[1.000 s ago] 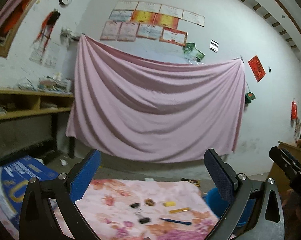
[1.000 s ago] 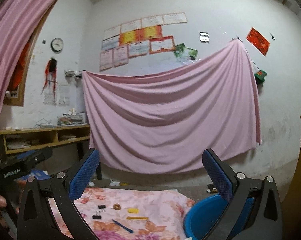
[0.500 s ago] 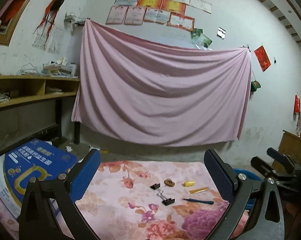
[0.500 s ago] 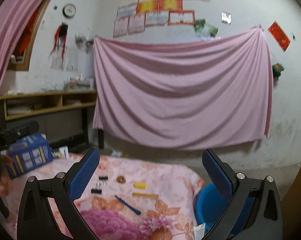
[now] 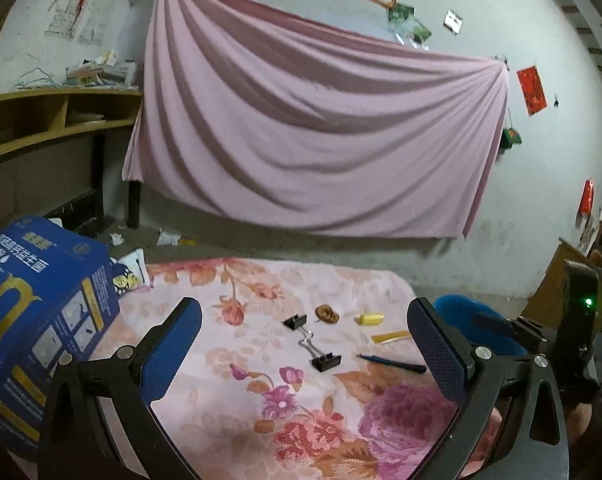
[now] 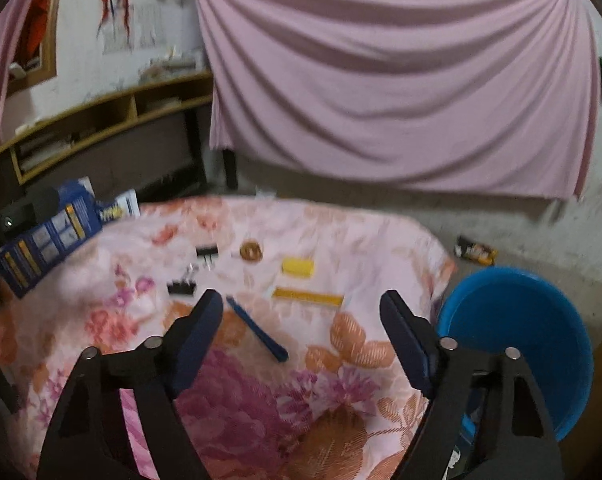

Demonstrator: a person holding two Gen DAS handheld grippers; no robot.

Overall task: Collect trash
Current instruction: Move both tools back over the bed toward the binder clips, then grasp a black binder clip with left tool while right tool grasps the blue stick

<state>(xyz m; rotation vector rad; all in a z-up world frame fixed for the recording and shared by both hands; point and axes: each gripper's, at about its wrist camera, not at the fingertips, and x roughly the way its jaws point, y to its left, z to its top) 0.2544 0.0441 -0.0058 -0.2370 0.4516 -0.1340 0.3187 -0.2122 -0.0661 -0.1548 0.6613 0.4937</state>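
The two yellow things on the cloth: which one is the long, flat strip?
The strip lies nearer the right gripper, beside the blue pen. The other, the yellow block, is short and thick, farther back.

Binder clips (image 5: pixel 313 344) on floral cloth (image 5: pixel 237 392)

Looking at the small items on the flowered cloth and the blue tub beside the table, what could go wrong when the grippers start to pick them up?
1. The flat yellow strip and thin blue pen lie flush on the soft flowered tablecloth; the closing right gripper, nothing between its fingers, may pinch cloth instead.
2. The two black binder clips lie close together, wire handles apparently touching; lifting one could drag the other.
3. The round blue plastic tub sits below the table edge; a dropped item could miss it.
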